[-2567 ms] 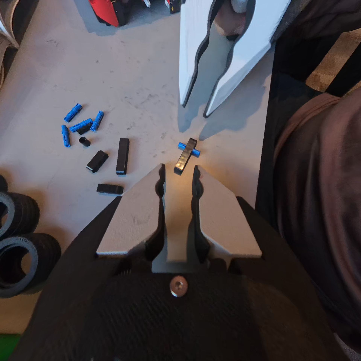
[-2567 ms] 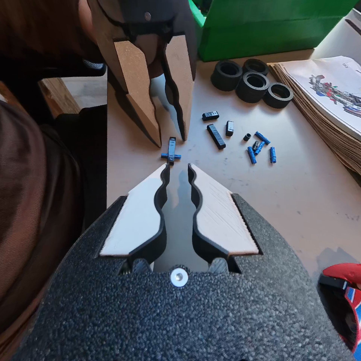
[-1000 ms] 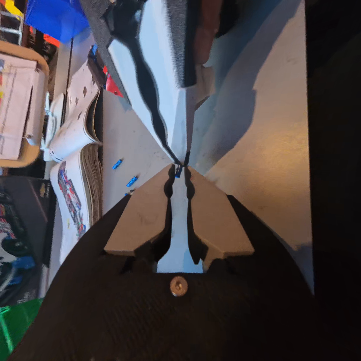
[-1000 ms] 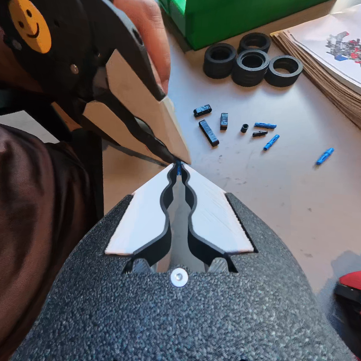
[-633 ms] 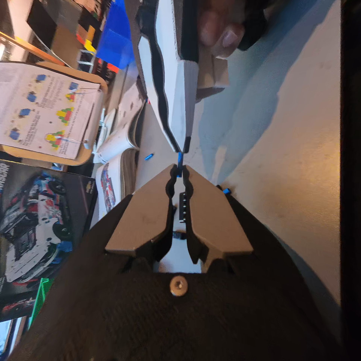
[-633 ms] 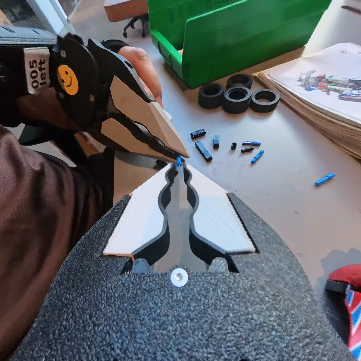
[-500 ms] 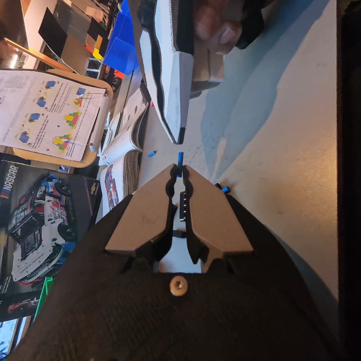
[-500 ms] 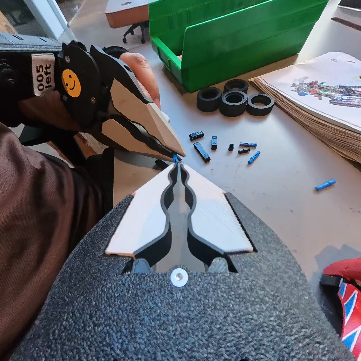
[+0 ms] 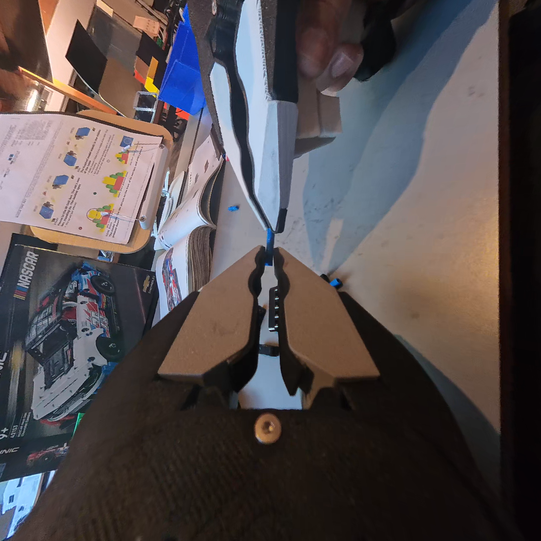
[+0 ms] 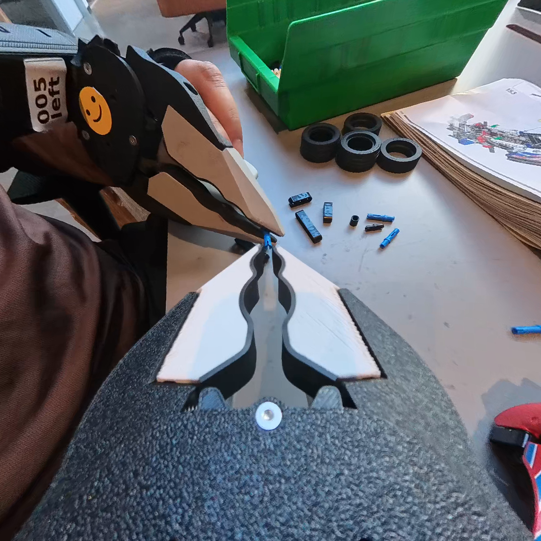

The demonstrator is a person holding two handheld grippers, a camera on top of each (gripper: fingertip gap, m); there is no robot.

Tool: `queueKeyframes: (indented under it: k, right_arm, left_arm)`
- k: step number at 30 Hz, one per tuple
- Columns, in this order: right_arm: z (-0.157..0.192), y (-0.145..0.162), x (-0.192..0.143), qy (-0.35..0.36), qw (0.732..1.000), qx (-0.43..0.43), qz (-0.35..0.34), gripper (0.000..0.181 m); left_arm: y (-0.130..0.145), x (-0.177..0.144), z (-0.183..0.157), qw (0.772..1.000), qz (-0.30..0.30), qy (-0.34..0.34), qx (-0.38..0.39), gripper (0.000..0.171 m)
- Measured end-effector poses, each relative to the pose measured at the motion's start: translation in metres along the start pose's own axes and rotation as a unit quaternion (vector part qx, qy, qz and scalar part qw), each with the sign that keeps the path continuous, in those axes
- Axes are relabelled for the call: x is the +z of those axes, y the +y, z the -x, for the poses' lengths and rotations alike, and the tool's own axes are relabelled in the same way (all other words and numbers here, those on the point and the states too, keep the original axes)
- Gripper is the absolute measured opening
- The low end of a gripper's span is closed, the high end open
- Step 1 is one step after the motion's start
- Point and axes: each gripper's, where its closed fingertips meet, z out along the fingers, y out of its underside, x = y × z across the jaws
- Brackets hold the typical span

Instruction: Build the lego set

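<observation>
My left gripper (image 9: 269, 252) is shut on a small blue pin (image 9: 269, 244), which sticks out past its tips. It is held above the grey table (image 10: 409, 292). My right gripper (image 10: 267, 250) has its jaws nearly together, and its tips touch the pin's (image 10: 267, 240) free end. In the left wrist view the right gripper (image 9: 273, 229) comes down from above, tip to tip with mine. In the right wrist view the left gripper (image 10: 272, 234) comes in from the left. Loose black beams (image 10: 308, 225) and blue pins (image 10: 380, 217) lie on the table beyond.
Several black tyres (image 10: 360, 149) stand before a green bin (image 10: 351, 58). An open instruction book (image 10: 483, 140) lies at the right, and a set box (image 9: 73, 322) beyond it. A red part (image 10: 521, 424) sits at the near right. One blue pin (image 10: 525, 330) lies apart. Less than 4 cm separates the two grippers' tips.
The blue pin passed from my right gripper to my left as both lifted off the table. The right gripper drew back half a second ago and has now returned to the pin's end.
</observation>
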Motion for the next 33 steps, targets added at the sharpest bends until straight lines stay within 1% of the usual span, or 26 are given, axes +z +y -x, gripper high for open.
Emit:
queueKeyframes:
  k: [8,18,24,33]
  right_arm:
    - [-0.001,0.003,0.003,0.01,1.0,-0.003,0.008,0.004]
    - [-0.003,0.005,0.008,0.042,0.998,-0.03,0.029,0.003]
    - [-0.004,0.007,0.011,0.032,0.999,0.012,0.03,0.002]
    - [-0.007,0.001,0.013,0.024,0.999,0.033,0.011,0.001]
  left_arm:
    - [0.003,0.002,-0.003,1.0,0.011,0.002,0.009,0.003]
    - [0.009,0.005,-0.006,1.0,0.024,0.005,0.011,0.003]
    - [0.014,0.007,-0.007,0.999,0.038,0.007,0.014,0.003]
    - [0.017,0.007,0.0,0.999,0.048,-0.012,0.019,0.003]
